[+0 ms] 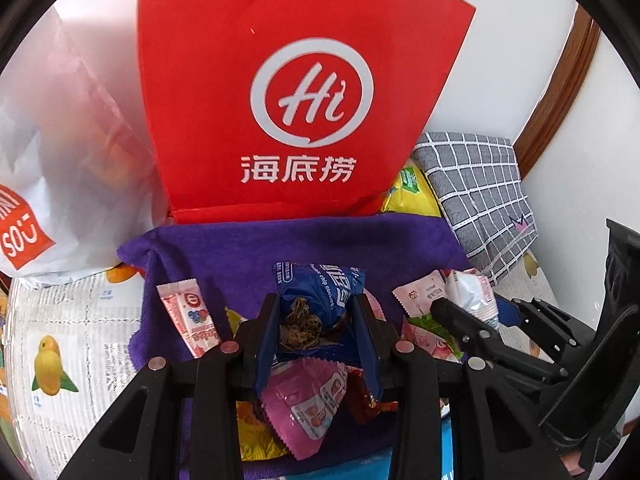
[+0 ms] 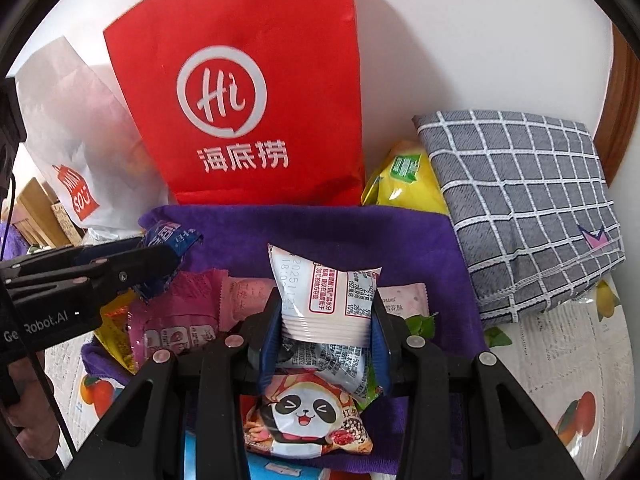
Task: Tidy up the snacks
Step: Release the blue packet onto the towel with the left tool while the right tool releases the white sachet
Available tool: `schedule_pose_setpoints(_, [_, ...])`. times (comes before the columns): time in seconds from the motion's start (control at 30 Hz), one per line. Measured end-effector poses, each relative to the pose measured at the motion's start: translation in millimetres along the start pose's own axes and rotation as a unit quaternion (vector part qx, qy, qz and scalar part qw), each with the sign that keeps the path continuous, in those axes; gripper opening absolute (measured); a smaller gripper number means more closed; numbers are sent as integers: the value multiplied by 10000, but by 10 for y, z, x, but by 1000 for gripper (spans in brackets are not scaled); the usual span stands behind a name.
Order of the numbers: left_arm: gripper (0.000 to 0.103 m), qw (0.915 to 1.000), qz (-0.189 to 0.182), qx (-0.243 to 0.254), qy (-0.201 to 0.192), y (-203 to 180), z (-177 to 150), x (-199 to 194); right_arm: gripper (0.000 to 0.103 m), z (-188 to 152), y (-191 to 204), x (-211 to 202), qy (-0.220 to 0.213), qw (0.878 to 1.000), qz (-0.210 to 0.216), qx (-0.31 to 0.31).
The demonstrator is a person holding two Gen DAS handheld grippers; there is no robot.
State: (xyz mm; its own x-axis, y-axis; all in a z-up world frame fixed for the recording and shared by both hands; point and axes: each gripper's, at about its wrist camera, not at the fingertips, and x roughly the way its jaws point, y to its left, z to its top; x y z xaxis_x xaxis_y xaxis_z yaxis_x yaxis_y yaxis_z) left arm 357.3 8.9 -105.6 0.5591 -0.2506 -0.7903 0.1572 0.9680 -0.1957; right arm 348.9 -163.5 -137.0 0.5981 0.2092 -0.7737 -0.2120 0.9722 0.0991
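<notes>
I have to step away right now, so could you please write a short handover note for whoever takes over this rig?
Left gripper: shut on the blue cookie packet, held above the purple cloth.
Right gripper: shut on the white snack packet, also over the cloth.
Still loose on the cloth: pink packets, a panda packet, a red-and-white stick packet and others.
The red paper bag stands behind the cloth, a white bag beside it.
Done: two packets picked up. Left: place them, then sort the rest.

Snack packets point(image 2: 308, 420) on towel point(image 2: 320, 228), paper bag point(image 2: 248, 92) behind
</notes>
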Motion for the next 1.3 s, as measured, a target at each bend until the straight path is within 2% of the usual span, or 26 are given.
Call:
schedule_pose_setpoints(0.27, [35,9998,72,33,183,-39,-16,182,42,-69,-37,257,361,9993,-29,-14])
schedule_pose_setpoints(0.57, [37,9996,27,41,276,-24,-42,245,52,-88,24,239,369,9990,-116,-237])
schedule_pose_setpoints(0.63, [39,9997,17,10,262,-14,-51,225,55,-81,20,233,399,9988,-155,-231])
schedule_pose_setpoints(0.8, [59,9996,-1,-114,267,3,-45,157,62,-85,32,123,372,9990,-149,-174])
schedule_pose_setpoints(1.3, [67,9997,-18,-250,81,29,-229,-255,63,-152,92,-203,358,9993,-135,39])
